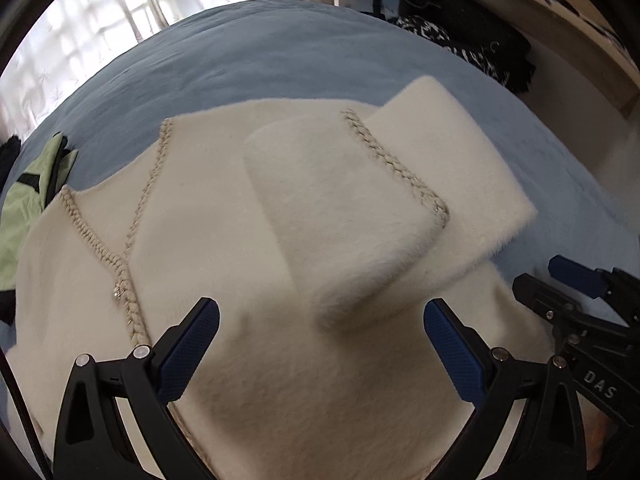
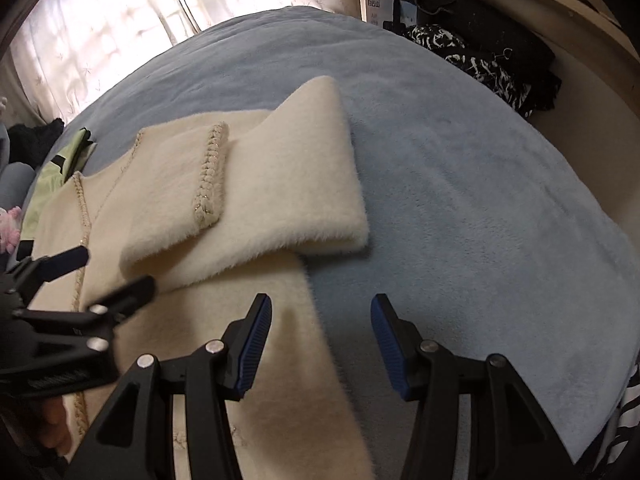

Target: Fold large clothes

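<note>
The fluffy cream cardigan with braided trim (image 1: 224,216) lies on the blue plush bedspread (image 2: 460,184), just ahead of both tools. Its two sleeves look already folded across the chest. The left gripper (image 1: 320,344) and right gripper (image 2: 320,344) both gape, holding nothing. The body fold still seems left.

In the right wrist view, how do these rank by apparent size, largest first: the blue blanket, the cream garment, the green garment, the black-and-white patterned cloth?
1. Blue blanket.
2. Cream garment.
3 and 4. Green garment and black-and-white patterned cloth: look similar, both far and partly hidden, so unranked.
</note>
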`<state>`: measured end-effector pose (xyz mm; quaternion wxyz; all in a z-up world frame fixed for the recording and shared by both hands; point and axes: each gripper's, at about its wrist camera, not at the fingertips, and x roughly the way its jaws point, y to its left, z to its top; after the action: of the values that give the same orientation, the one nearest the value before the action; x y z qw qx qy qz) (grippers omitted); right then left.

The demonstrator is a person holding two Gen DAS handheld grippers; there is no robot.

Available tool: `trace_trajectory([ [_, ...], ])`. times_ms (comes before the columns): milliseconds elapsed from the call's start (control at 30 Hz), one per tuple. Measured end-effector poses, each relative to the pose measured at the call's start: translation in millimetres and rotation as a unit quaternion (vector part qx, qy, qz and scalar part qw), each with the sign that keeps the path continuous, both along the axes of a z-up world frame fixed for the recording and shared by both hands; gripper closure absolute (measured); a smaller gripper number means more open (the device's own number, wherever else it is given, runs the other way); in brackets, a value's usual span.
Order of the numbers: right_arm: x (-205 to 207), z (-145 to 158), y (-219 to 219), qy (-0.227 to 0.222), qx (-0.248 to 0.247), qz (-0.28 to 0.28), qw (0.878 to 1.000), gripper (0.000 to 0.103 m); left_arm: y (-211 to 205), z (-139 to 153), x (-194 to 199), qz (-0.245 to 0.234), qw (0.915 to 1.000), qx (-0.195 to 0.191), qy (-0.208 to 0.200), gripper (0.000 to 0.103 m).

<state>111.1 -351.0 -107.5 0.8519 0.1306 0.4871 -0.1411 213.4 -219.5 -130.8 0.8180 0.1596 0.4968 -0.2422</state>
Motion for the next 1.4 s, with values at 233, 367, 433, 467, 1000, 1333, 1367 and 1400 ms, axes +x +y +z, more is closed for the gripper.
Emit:
trace_trajectory([
  [233, -0.3, 5.2, 1.2, -0.011, -0.003, 0.002, 1.0, 0.051, -6.9, -9.9, 19.8, 0.019, 0.9995, -0.002, 0.023, 0.073],
  [367, -0.5, 5.3, 7.5, -0.016, -0.003, 0.017, 1.0, 0.051, 13.2, -4.4, 31.7, 0.069, 0.9967, -0.035, 0.026, 0.093],
  [433, 0.0, 6.5, 10.9, -0.018, -0.006, 0.022, 1.0, 0.051, 25.1, 4.0, 31.8, 0.088, 0.9945, -0.057, 0.011, 0.096],
  [467, 0.1, 7.3, 13.3, -0.021, -0.008, 0.026, 0.999, 0.051, 31.8, 9.9, 31.0, 0.1, 0.9925, -0.071, 0.001, 0.097],
  [1000, 2.8, 6.1, 31.4, -0.028, 0.023, 0.059, 0.998, 0.051, 188.7, -29.2, 11.9, 0.308, 0.9079, -0.262, 0.109, 0.086],
  [1333, 0.1, 13.2, 42.0, -0.044, 0.016, 0.073, 0.996, 0.051, 157.2, 24.8, 15.2, 0.332, 0.9315, -0.144, -0.038, 0.043],
  [1367, 0.1, 13.4, 42.4, -0.045, 0.017, 0.074, 0.996, 0.051, 162.9, 28.9, 15.7, 0.345, 0.9226, -0.168, -0.035, 0.043],
  [1400, 0.5, 13.2, 42.2, -0.044, 0.017, 0.075, 0.996, 0.051, 169.5, 30.3, 17.2, 0.359, 0.9141, -0.187, -0.028, 0.043],
])
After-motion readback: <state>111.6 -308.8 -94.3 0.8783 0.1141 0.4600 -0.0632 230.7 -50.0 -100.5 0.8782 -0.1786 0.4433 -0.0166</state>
